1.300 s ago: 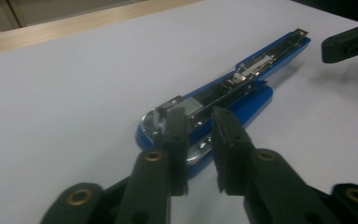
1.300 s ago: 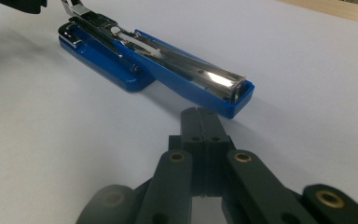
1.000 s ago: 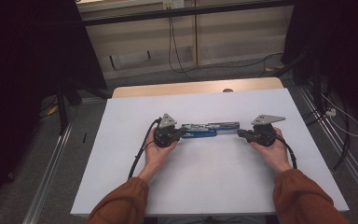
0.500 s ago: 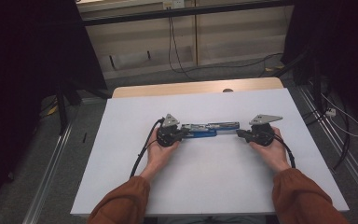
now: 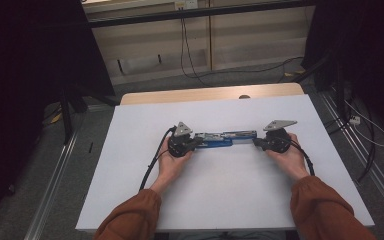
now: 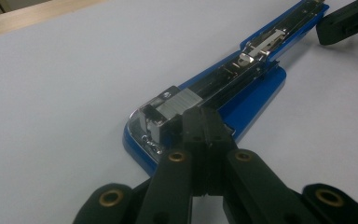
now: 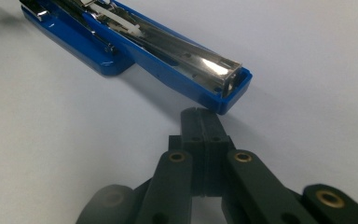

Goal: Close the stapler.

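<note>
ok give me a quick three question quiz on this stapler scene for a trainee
1. True or false: the blue stapler lies swung open on the white sheet.
2. Which gripper has its closed tips at the stapler's metal head end? A) left gripper B) right gripper
3. In the right gripper view, does the right gripper touch the stapler's blue end, or is there a gap?

Key:
1. True. It lies opened out long, with the metal staple channel facing up.
2. A. In the left gripper view its shut tips sit right at the metal head.
3. A narrow gap shows. The shut tips sit just short of the blue end.
</note>
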